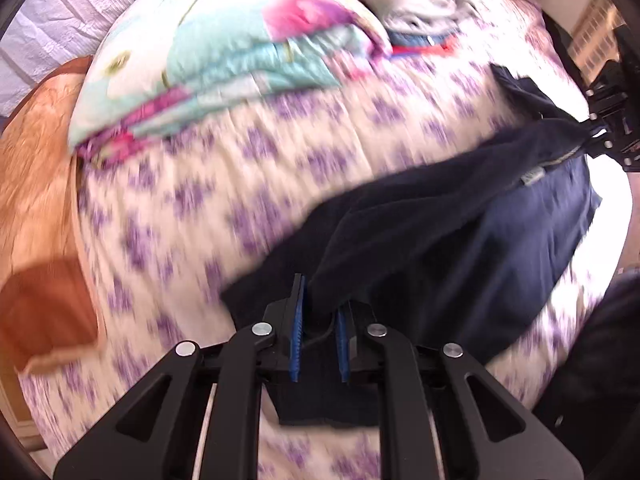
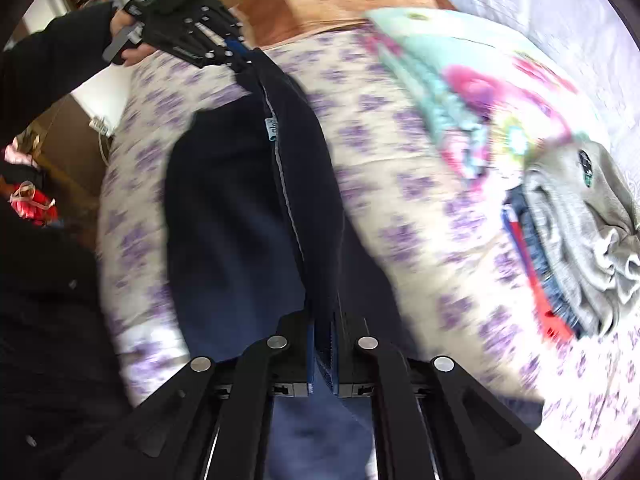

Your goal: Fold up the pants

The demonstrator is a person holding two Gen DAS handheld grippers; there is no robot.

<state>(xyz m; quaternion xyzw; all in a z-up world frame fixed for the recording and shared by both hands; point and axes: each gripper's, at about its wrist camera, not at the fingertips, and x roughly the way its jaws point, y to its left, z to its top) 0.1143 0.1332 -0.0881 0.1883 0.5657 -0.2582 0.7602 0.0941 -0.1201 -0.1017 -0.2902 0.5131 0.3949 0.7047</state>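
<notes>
Dark navy pants (image 1: 460, 232) hang stretched between both grippers above a bed with a purple-flowered cover (image 1: 240, 168). My left gripper (image 1: 320, 320) is shut on one end of the pants. My right gripper (image 2: 324, 344) is shut on the other end, and it shows at the right edge of the left wrist view (image 1: 596, 132). In the right wrist view the pants (image 2: 248, 200) run from my fingers up to the left gripper (image 2: 236, 60). A seam with a small label (image 2: 272, 128) faces up. Part of the pants rests on the bed.
A folded floral quilt (image 1: 224, 68) lies at the head of the bed. A pile of grey, blue and red clothes (image 2: 572, 240) sits beside it. A wooden headboard (image 1: 36, 160) and a white curtain (image 2: 540, 4) border the bed. The person's dark sleeve (image 2: 48, 64) is at left.
</notes>
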